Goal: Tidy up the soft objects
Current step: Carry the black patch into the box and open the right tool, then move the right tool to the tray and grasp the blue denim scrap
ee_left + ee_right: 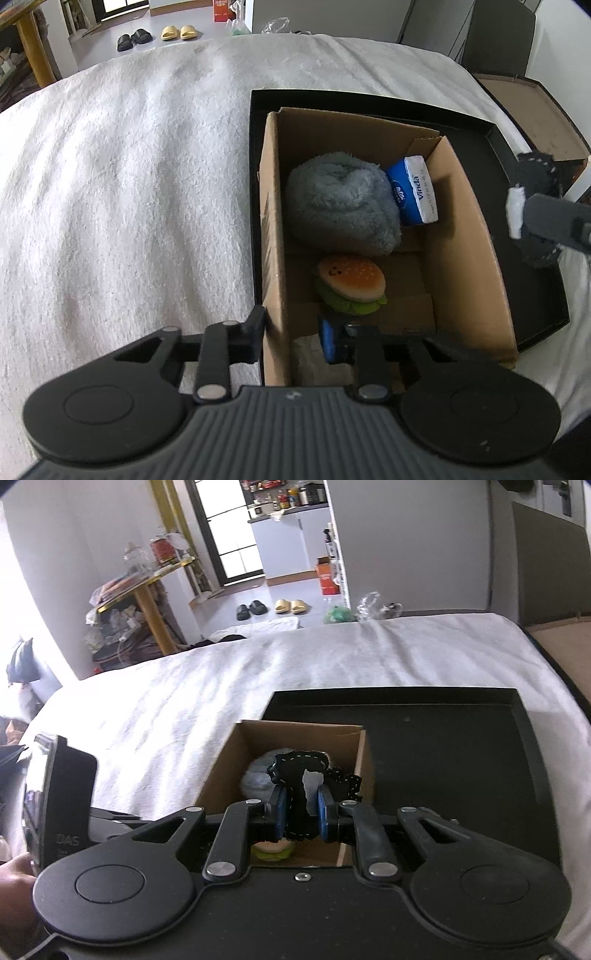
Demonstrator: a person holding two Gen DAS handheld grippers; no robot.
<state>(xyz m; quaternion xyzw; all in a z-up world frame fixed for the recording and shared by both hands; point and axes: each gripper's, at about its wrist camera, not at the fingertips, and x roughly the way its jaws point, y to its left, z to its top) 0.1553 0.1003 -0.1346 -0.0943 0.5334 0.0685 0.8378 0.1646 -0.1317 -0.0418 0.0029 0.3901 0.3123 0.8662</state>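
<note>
Tissue pack in left view only, behind towel.

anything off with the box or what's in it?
One oddity: the left gripper straddles the near-left wall of the cardboard box, one finger outside, one inside. The tissue pack leans tilted in the far corner. The towel and burger plush lie normally. No damage visible.

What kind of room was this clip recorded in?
Probably a small home or studio flat: a bed under a white blanket serves as the work surface, slippers lie on the floor, and a cluttered kitchen counter shows through the doorway.
</note>
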